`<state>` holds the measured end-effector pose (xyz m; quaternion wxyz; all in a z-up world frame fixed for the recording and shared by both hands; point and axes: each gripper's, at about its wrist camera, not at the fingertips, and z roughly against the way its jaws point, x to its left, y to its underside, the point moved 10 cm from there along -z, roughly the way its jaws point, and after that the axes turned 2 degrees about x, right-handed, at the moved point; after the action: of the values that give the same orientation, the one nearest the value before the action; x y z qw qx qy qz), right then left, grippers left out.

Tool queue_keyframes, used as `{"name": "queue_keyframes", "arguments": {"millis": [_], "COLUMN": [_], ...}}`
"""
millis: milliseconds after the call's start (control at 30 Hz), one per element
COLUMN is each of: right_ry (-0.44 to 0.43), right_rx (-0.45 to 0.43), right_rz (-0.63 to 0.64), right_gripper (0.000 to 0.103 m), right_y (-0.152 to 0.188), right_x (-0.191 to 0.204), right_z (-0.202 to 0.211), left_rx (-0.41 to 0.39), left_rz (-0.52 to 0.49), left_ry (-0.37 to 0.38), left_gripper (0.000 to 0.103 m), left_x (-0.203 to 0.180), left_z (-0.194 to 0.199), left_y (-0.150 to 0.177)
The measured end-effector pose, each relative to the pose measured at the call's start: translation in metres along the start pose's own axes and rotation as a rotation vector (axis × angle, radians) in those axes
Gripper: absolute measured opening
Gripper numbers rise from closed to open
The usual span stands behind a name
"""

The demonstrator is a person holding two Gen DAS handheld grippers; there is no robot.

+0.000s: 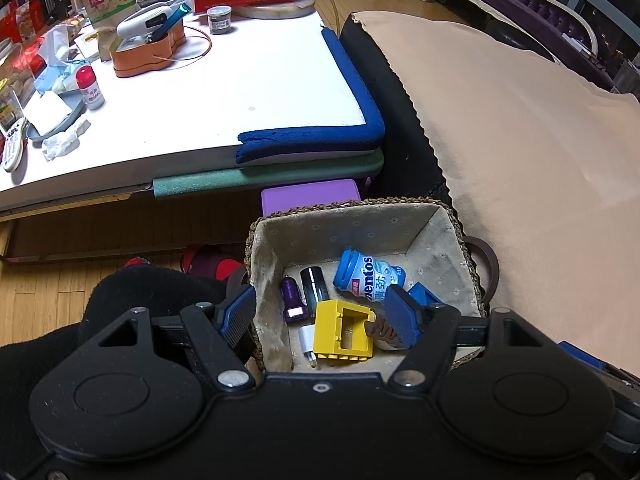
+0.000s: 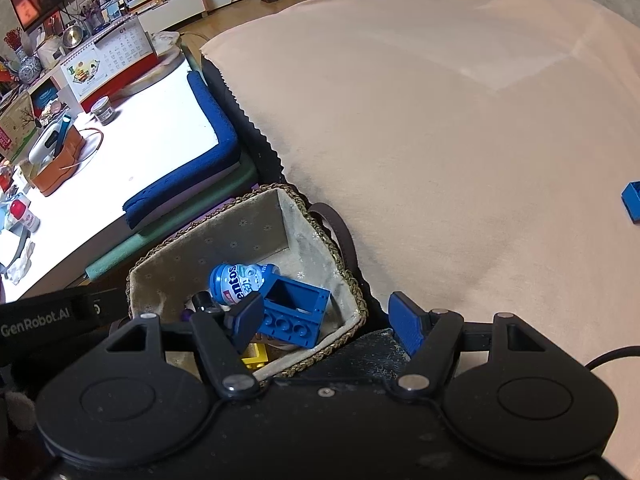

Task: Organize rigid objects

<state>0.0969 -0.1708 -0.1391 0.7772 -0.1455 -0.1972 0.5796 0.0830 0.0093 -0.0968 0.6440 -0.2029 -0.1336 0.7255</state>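
Woven basket [image 1: 460, 216], glossy plastic brick [image 1: 344, 334]

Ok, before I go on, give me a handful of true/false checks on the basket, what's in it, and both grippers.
1. The Mentos bottle lies on its side in the basket. True.
2. The left gripper is clamped on the yellow block. False: its jaws are wide open, holding nothing.
3. A blue block sits in the basket. True.
4. The right gripper is holding that blue block. False: its jaws stand open and empty above the basket edge.
5. Another blue piece still lies on the beige cloth. True.
6. The basket stands on the white table. False: it sits lower, beside the cloth-covered surface.
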Motion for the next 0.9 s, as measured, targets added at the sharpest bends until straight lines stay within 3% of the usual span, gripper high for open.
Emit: {"name": "queue_keyframes", "arguments": {"millis": [900], "right_ry": [0.032], "right_rx": [-0.045], "right_rz": [-0.051], "right_gripper": [0.069], "right_y": [0.005], "right_x": [-0.035], "right_z": [0.016], "left_rx": [-0.008], "left_rz": [-0.087], "left_ry": [0.047], "left_gripper": [0.066], "left_x": [-0.045], "left_z": [0.009], "left_y": [0.039]}}
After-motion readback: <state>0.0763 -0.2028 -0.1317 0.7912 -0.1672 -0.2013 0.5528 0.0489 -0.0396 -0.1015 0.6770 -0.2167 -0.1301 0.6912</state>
